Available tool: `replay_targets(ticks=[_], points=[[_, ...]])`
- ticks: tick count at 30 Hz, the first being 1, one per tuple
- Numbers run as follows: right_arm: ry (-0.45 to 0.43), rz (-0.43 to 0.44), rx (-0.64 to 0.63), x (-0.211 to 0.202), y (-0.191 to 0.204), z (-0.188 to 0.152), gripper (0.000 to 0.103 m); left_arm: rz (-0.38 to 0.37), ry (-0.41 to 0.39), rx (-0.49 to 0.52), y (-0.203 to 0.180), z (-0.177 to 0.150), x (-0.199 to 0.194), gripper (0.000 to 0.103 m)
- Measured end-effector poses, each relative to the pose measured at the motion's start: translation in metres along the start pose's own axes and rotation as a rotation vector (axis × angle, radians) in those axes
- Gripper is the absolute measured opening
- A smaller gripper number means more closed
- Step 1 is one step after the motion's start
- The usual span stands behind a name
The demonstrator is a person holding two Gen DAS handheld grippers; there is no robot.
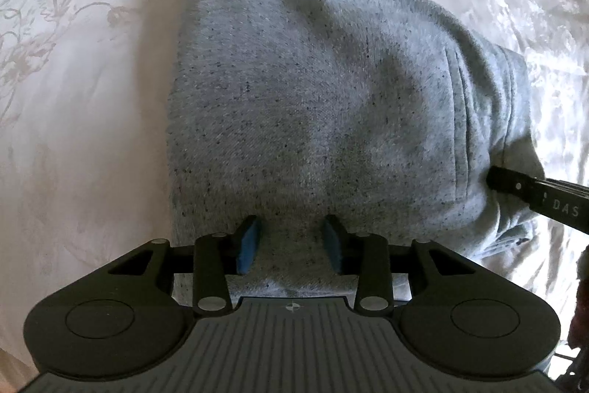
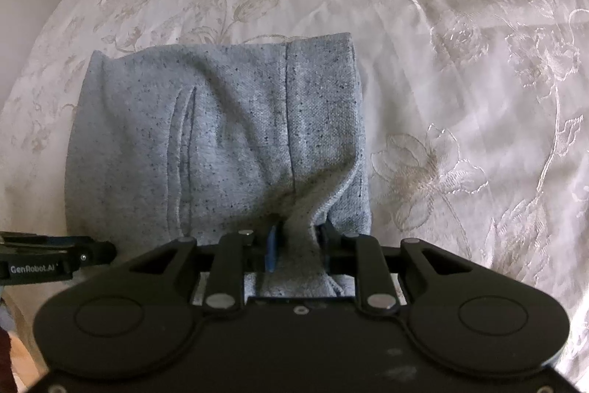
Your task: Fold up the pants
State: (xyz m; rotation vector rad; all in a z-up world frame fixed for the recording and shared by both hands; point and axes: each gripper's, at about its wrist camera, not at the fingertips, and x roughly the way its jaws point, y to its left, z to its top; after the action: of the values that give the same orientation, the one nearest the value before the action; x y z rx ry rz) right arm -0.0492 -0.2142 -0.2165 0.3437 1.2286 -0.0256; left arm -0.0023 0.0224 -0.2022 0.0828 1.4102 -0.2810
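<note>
Right tongs (image 2: pixel 294 242) pinch a ridge of folded grey pants (image 2: pixel 221 135); left tongs (image 1: pixel 292 238) stand parted over them.

Pants (image 2: pixel 228 135): soft grey knit cloth w/ dark specks, matt, a bit fuzzy. Bedspread (image 2: pixel 460 69): shiny cream cloth, smooth, w/ woven flowers. Right gripper (image 2: pixel 294 245) & left gripper (image 1: pixel 291 238): black matt plastic, round silver metal pins, blue rubbery pads (image 1: pixel 248 242).
</note>
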Motion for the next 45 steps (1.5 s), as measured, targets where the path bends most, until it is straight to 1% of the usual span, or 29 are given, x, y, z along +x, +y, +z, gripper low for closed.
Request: replay_targets(ticks=[6,10,13,15,16,18,20,22,26,27,29,31,32,34,35,36,37,39,41,43,45], points=[[-0.017,-0.003,-0.004,0.003,-0.001,0.000,0.022,-0.027,0.007,-0.016,0.004,0.005,0.009,0.040],[-0.039,-0.012,0.000,0.003,0.000,-0.003,0.027,-0.034,0.000,-0.004,0.007,0.006,0.006,0.041],[-0.043,0.009,0.064,-0.008,-0.007,-0.003,0.034,-0.061,-0.024,-0.008,0.018,0.003,-0.014,0.040],[-0.068,0.014,0.115,-0.020,-0.013,-0.002,0.036,-0.075,-0.058,-0.006,0.023,0.003,-0.029,0.040],[-0.090,0.011,0.126,-0.027,-0.014,-0.002,0.037,-0.071,-0.081,-0.001,0.026,0.007,-0.037,0.040],[-0.163,-0.007,0.115,-0.042,-0.012,0.000,0.037,-0.057,-0.118,0.002,0.031,0.018,-0.049,0.041],[-0.232,-0.019,0.099,-0.053,-0.010,0.006,0.039,-0.052,-0.143,-0.002,0.033,0.033,-0.052,0.041],[-0.261,-0.014,0.101,-0.055,-0.009,0.016,0.040,-0.046,-0.160,-0.001,0.032,0.054,-0.051,0.041],[-0.278,-0.001,0.116,-0.043,-0.006,0.043,0.044,-0.021,-0.183,0.016,0.028,0.091,-0.039,0.045],[-0.272,-0.003,0.114,-0.039,-0.004,0.048,0.044,-0.017,-0.185,0.021,0.026,0.097,-0.035,0.046],[-0.234,-0.002,0.106,-0.026,-0.004,0.058,0.046,-0.005,-0.174,0.029,0.026,0.107,-0.023,0.051],[-0.199,-0.017,0.101,-0.013,-0.005,0.064,0.048,0.018,-0.141,0.034,0.029,0.112,-0.006,0.063],[-0.184,-0.027,0.098,-0.007,-0.007,0.062,0.051,0.027,-0.122,0.036,0.032,0.113,0.002,0.066],[-0.166,-0.032,0.116,0.002,-0.012,0.059,0.056,0.043,-0.091,0.044,0.037,0.112,0.019,0.081],[-0.162,-0.027,0.134,0.006,-0.015,0.059,0.059,0.050,-0.091,0.046,0.040,0.110,0.024,0.088],[-0.156,-0.026,0.148,0.011,-0.018,0.059,0.060,0.058,-0.089,0.044,0.043,0.109,0.029,0.097],[-0.152,-0.030,0.155,0.015,-0.019,0.060,0.062,0.048,-0.085,0.028,0.048,0.109,0.034,0.102],[-0.152,-0.034,0.152,0.022,-0.019,0.062,0.064,0.023,-0.087,-0.003,0.056,0.108,0.037,0.103],[-0.156,-0.025,0.154,0.024,-0.020,0.063,0.066,0.007,-0.095,0.001,0.058,0.106,0.035,0.103],[-0.156,0.008,0.181,0.024,-0.028,0.061,0.066,-0.011,-0.115,0.011,0.061,0.099,0.032,0.102],[-0.154,0.046,0.214,0.023,-0.036,0.057,0.067,-0.034,-0.127,-0.001,0.065,0.088,0.028,0.102]])
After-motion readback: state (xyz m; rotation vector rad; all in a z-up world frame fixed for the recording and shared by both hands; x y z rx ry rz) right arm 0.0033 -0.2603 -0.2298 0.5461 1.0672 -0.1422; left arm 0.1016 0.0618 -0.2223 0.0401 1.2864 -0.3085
